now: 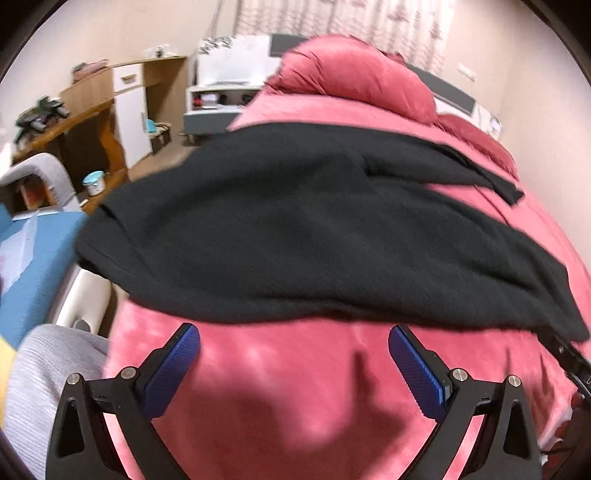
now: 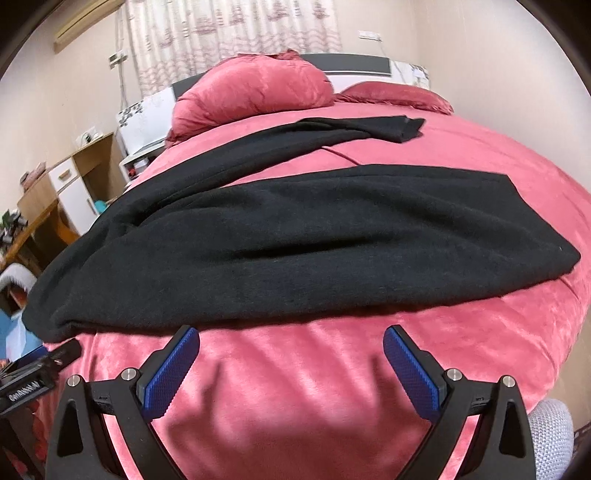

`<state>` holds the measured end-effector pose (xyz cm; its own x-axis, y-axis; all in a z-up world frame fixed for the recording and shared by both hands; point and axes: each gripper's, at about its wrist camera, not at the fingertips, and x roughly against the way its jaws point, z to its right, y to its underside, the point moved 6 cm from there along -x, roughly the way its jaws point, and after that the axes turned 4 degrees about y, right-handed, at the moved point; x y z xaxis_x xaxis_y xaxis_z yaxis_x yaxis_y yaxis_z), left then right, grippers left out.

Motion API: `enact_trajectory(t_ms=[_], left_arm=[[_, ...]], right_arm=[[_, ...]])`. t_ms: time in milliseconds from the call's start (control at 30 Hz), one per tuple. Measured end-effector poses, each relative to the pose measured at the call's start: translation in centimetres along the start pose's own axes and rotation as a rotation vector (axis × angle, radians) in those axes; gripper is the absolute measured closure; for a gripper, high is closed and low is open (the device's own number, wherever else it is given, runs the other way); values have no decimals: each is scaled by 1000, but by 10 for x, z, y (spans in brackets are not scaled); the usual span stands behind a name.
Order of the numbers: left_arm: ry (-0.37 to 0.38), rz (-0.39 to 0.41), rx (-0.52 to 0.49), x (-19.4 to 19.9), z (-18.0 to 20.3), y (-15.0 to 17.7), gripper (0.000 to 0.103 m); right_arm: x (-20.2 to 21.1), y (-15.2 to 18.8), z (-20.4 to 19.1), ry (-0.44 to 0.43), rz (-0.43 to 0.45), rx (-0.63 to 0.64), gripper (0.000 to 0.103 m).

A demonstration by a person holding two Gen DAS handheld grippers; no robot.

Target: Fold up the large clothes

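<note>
Both claws, left claw [image 1: 294,363] and right claw [image 2: 291,363], gape just short of black garment [image 2: 295,236]

Black left gripper [image 1: 294,334], blue knurled jaws, silver screws; sleeve perhaps grey.

a home bedroom. straight ahead of the tool lies a bed [image 2: 332,369] under a pink cover, with a pillow [image 2: 255,88] at its far end and patterned curtains [image 2: 229,33] behind. off to the left stand a wooden desk [image 1: 74,122] and a white nightstand [image 1: 221,96].
</note>
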<state>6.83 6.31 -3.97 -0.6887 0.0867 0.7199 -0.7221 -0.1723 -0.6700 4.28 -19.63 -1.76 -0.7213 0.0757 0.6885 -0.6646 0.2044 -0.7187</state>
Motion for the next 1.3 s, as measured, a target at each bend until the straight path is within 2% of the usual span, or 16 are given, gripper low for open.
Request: enact_trajectory(t_ms=[267,400,533,667,767,867,933,967,1000,1033,1067,1100,1167,1233,1300], left_arm=[[-103,68,216,11,-83,-37,0],[-164,84,404,10,-141,-49,0],[-172,70,563,4,-182,-51,0],[-139,18,654,-14,-200,-51,0],[-45,-23,694,-32,-197,-49,0],[18,-43,721,-44,-192,-49,1],[23,-44,757,-48,-190,-48,3],[26,-44,774,-50,-192,-48,4],[27,-54,795,-52,-192,-47,10],[25,-66,807,-53,-191,-45,25],[19,-76,810,-52,-191,-44,35],[7,-86,806,-53,-192,-45,51],[-4,-98,777,-51,-188,-49,57],[-13,-93,721,-45,-184,-54,69],[-27,-72,654,-35,-176,-61,76]], right_arm=[[-6,-13,65,53,-62,-167,1],[-5,-29,119,108,-57,-270,1],[0,-39,175,154,-53,-427,1],[1,-37,235,194,-49,-628,1],[-3,-30,277,208,-50,-777,1],[-16,-20,312,157,-89,-933,4],[-21,-19,327,123,-76,-1007,4],[-22,-20,335,112,-58,-1033,4],[-22,-22,340,107,-43,-1051,5],[-24,-25,346,101,-34,-1060,6],[-27,-29,351,96,-31,-1068,9],[-29,-31,354,100,-34,-1073,16],[-30,-34,356,126,-39,-1044,36],[-34,-38,355,157,-68,-982,82],[-36,-43,353,148,-83,-909,85]])
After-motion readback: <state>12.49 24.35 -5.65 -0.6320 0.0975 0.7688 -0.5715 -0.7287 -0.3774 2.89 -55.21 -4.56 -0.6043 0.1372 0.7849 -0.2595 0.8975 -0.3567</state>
